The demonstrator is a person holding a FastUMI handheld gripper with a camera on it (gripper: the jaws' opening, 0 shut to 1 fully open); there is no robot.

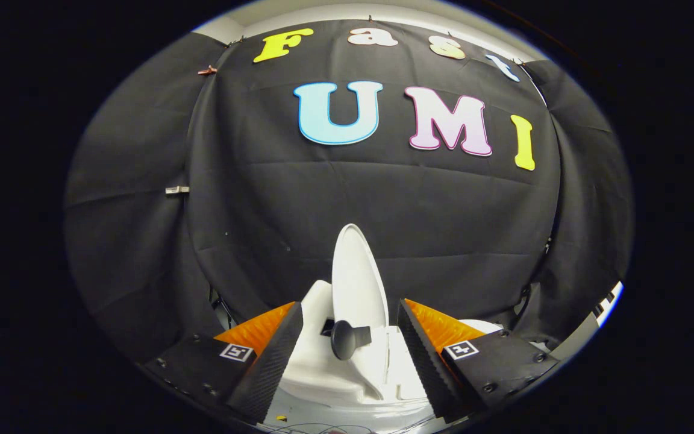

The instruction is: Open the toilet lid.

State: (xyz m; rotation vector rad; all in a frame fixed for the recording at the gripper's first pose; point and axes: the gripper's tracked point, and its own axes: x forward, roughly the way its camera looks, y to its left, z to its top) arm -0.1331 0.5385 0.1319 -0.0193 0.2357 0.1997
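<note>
Between spread ribbed tool (350,355) fingers, smooth white oval toilet lid (356,283) upright

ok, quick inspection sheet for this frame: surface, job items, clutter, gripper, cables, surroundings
Surface: white toilet body below and between the fingers.
Job's things: toilet lid raised, standing near upright just beyond the fingers; dark knob at its base, between the fingers.
Clutter: small yellow speck on the white body near the left finger.
Grippers: gripper open, fingers either side of the knob, touching nothing.
Cables: thin wires along the bottom, below the toilet.
Surroundings: black cloth wall behind, held by clips.
</note>
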